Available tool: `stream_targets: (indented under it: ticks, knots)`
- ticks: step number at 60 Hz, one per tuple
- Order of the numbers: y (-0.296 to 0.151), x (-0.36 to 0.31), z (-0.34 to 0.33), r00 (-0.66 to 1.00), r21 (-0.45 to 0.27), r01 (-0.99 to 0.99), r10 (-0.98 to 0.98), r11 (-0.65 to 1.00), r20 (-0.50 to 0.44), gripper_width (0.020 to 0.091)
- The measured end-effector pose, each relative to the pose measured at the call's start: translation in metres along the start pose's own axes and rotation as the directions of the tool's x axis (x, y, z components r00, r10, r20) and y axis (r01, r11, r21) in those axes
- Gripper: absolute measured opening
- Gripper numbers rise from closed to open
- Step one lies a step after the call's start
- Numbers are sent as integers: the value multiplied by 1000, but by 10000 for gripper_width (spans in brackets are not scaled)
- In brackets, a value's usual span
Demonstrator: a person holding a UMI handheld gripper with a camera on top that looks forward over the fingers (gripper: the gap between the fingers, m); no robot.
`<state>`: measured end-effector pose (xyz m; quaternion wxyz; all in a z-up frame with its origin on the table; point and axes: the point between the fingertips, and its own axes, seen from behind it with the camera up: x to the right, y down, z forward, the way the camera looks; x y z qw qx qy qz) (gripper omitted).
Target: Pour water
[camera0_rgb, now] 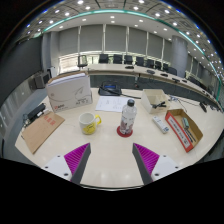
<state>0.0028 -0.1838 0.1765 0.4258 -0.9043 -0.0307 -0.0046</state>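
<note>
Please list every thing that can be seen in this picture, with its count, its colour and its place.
table: one, pale, under all the things
bottle: one, clear with a red cap, upright, beyond the fingers
mug: one, yellow, left of the bottle
white box: one, white, behind the mug
cardboard: one flat piece, brown, left of the mug
red box: one, red and brown, right of the bottle
papers: a few, white, behind the bottle
chairs: several, dark, far back by the windows
gripper: one, open, with magenta pads, holding nothing
</note>
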Motion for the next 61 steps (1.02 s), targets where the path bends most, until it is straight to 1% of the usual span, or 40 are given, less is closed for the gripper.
stream_targets:
  ticks: [10, 15, 20, 26, 36, 41, 48, 61]
  knots:
    - [25, -36, -60, 1000, -20, 16, -16, 1000, -19, 858]
    - [31, -54, -80, 1000, -11, 22, -22, 1000, -12, 859]
    - [34, -61, -93, 999, -6, 28, -29, 1000, -25, 859]
    - [32, -68, -102, 999, 5, 46, -46, 999, -26, 859]
    - [28, -67, -109, 996, 15, 68, -67, 998, -63, 857]
    - [28, -68, -110, 995, 13, 80, -79, 997, -65, 860]
    - [26, -72, -109, 993, 33, 101, -99, 994, -64, 859]
    - [25, -60, -106, 987, 31, 120, -116, 992, -112, 859]
